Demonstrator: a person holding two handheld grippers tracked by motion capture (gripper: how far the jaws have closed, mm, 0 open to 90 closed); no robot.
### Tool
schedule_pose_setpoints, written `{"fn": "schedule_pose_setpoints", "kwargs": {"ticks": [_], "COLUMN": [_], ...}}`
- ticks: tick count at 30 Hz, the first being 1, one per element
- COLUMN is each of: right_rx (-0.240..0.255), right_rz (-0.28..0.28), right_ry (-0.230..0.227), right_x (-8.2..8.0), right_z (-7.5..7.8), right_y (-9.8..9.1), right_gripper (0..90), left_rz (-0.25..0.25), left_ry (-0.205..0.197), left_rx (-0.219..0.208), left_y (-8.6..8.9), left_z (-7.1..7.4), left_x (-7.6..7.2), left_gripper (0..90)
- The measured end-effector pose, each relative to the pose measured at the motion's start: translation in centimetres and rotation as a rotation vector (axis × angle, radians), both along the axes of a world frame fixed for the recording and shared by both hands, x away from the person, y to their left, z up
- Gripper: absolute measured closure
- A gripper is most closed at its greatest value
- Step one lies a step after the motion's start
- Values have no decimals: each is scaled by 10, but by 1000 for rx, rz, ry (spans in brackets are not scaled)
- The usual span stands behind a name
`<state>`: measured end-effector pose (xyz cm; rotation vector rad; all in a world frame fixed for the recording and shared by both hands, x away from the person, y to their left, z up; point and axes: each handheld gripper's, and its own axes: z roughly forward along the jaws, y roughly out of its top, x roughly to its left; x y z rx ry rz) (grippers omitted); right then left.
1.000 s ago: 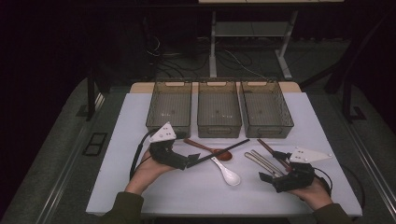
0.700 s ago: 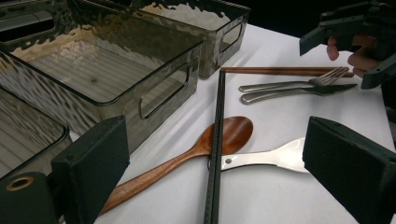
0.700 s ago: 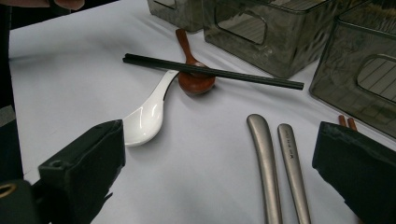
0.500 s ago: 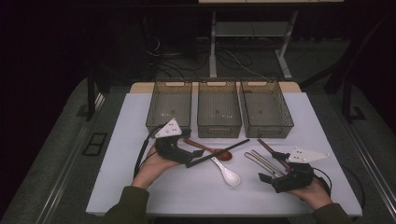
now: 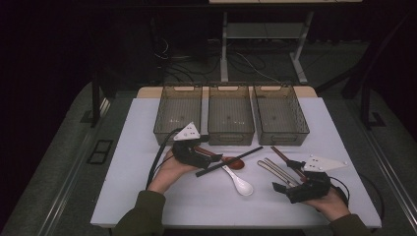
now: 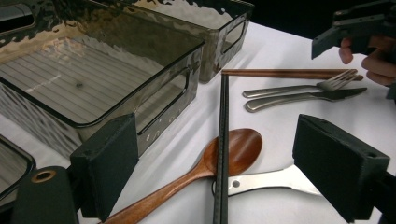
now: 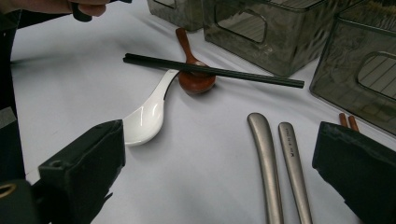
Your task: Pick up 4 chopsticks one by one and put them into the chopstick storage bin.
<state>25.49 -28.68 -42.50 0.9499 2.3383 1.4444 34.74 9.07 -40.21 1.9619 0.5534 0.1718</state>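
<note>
Wooden spoon [image 6: 196,172] is what my left gripper [image 6: 233,182] is lined up on right now. It lies on the white table [image 5: 147,196] just in front of the middle bin [image 5: 230,114], handle pointing back toward my left hand [image 5: 167,173], bowl out toward the centre. Black chopsticks [image 6: 222,140] lie straight across the spoon, resting on its bowl. In the left gripper view the spoon's neck and the chopsticks sit between my two black pads, but the pads aren't touching either of them. The jaws are spread wide with plenty of gap on both sides, though they've just been closing in a bit.

A white ceramic spoon [image 5: 239,182] lies right beside the wooden one, its handle tucked under the chopsticks; from the left gripper view I only catch its pale handle below the wooden bowl.

Over on the right, my right gripper [image 7: 224,182] hovers low over the table with its jaws wide apart and nothing pinched. Steel fork [image 6: 299,88] and knife [image 6: 303,97] lie side by side just ahead of it, handles toward me, with brown chopsticks [image 6: 285,73] just behind them near the right bin [image 5: 279,114].

Three smoky clear bins sit in a row at the back, the left bin [image 5: 178,114] closest to my left hand.
</note>
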Motion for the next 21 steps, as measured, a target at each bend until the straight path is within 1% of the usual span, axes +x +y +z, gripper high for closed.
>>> {"fn": "schedule_pose_setpoints", "kwargs": {"ticks": [2,4,6,9,10,12,13,14,15,16,17,19,20,21], "right_rx": [-1,0,0,-3,-3,-2,-2,-3,-3,-3,-3,-4,-4,-4], "right_rz": [1,1,0,1,1,0,0,0,0,0,0,0,0,0], "right_ry": [2,1,2,2,0,0,0,1,1,1,0,1,1,1], "right_x": [0,-1,-1,-1,-1,-1,-1,-1,-1,-1,-1,-1,-1,-1], "right_z": [0,0,0,0,0,0,0,0,0,0,0,0,0,0], "right_y": [0,0,0,1,0,0,0,0,0,0,0,0,0,0], "right_gripper": [27,27,27,27,27,27,27,27,27,27,28,27,27,27], "left_rz": [7,11,9,5,2,0,-6,-16,-16,-12,-13,-14,-15,-16], "left_ry": [6,3,0,-2,-4,-11,-8,-5,-5,0,1,-1,5,9], "left_rx": [-1,0,12,24,22,36,39,50,50,54,64,67,66,63], "left_y": [-2,-4,-6,-7,-8,-9,-10,-12,-12,-13,-13,-13,-12,-12], "left_z": [-1,-2,-3,-5,-6,-7,-8,-9,-9,-10,-11,-12,-12,-13], "left_x": [2,2,1,0,0,-1,-2,-2,-2,-2,-2,-3,-3,-3], "left_gripper": [143,151,157,212,235,286,313,343,365,365,412,456,485,485]}}
